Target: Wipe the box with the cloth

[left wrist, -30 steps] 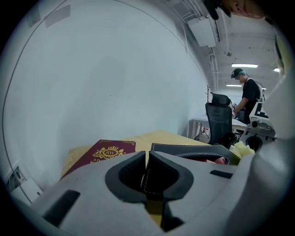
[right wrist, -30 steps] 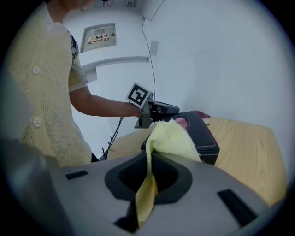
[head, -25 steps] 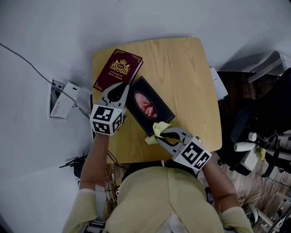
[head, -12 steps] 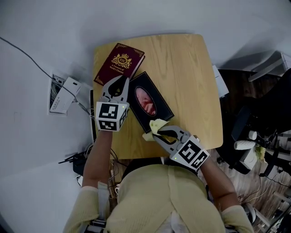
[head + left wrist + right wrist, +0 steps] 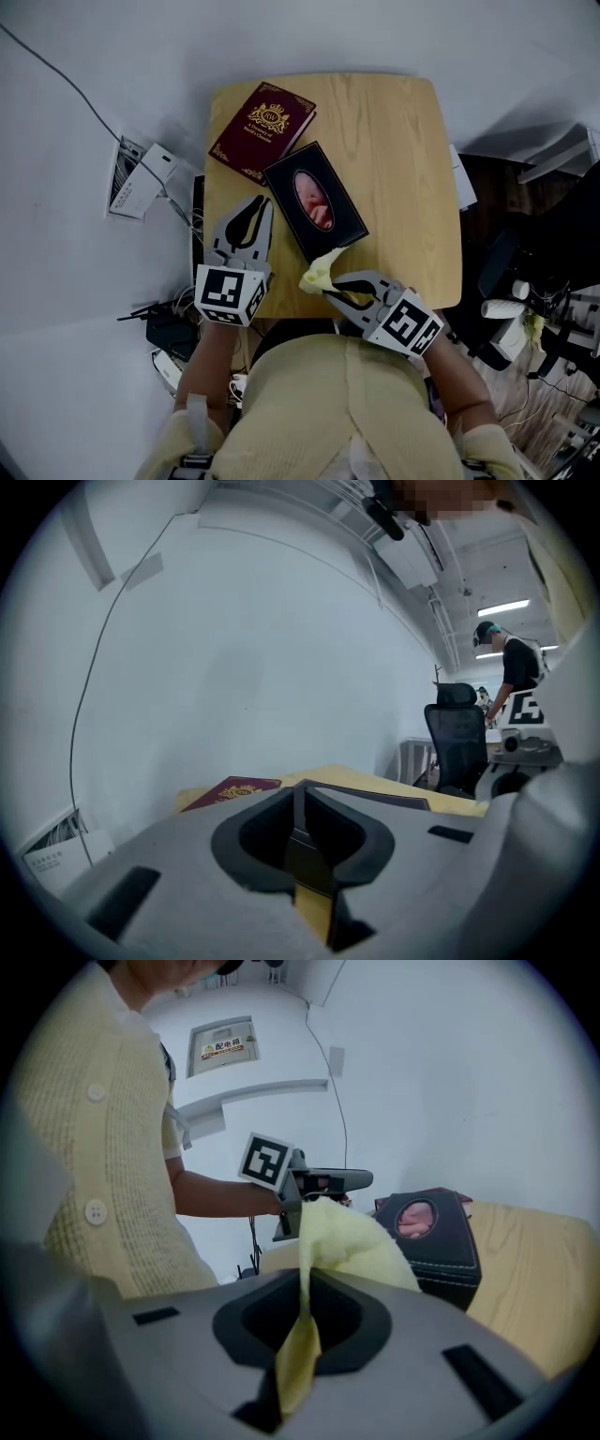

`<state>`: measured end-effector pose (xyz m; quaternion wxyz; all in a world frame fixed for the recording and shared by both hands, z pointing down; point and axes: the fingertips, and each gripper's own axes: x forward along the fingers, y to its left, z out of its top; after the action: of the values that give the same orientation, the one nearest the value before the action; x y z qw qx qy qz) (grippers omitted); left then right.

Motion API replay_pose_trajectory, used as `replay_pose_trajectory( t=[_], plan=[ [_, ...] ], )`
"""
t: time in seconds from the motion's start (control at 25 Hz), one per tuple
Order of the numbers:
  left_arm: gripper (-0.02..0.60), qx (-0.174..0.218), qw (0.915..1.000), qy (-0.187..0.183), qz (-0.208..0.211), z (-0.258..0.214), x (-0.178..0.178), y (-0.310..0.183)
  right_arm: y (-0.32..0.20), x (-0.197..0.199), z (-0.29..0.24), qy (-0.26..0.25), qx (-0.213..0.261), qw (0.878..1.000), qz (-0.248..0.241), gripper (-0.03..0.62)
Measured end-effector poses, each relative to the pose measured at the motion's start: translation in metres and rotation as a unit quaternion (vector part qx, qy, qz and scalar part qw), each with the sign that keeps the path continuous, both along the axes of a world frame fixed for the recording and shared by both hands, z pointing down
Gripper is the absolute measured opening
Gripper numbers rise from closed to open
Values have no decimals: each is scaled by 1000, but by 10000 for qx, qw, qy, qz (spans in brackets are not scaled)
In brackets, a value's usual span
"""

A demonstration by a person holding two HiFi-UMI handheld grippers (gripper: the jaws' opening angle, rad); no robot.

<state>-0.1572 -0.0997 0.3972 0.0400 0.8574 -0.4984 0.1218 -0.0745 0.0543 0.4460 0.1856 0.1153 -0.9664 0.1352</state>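
A black box with an oval opening lies slantwise on a pale wooden counter, with a maroon booklet just beside its far corner. At the counter's near edge, the right gripper has its jaws clamped on a yellow cloth, which rises just beside the box's near end. The left gripper, jaws pressed together with nothing between them, is held near the box's left side.

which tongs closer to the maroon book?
Left. The left tongs sit just short of the maroon book; the right tongs, gripping the yellow cloth, are farther back, at the black box's near end.
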Motion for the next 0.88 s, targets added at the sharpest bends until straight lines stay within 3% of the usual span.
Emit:
replay_pose_trajectory(
  t=[0.32, 0.56, 0.88],
  plan=[
    [23, -270, 9990, 350, 73, 16, 38, 59, -14, -6, 31, 256, -86, 9996, 41, 38],
    [23, -386, 9983, 400, -188, 24, 34, 71, -26, -8, 39, 393, -14, 9992, 59, 40],
    [23, -452, 9971, 415, -452, 27, 27, 82, -48, 10, 46, 530, -22, 9975, 466, 38]
  ],
)
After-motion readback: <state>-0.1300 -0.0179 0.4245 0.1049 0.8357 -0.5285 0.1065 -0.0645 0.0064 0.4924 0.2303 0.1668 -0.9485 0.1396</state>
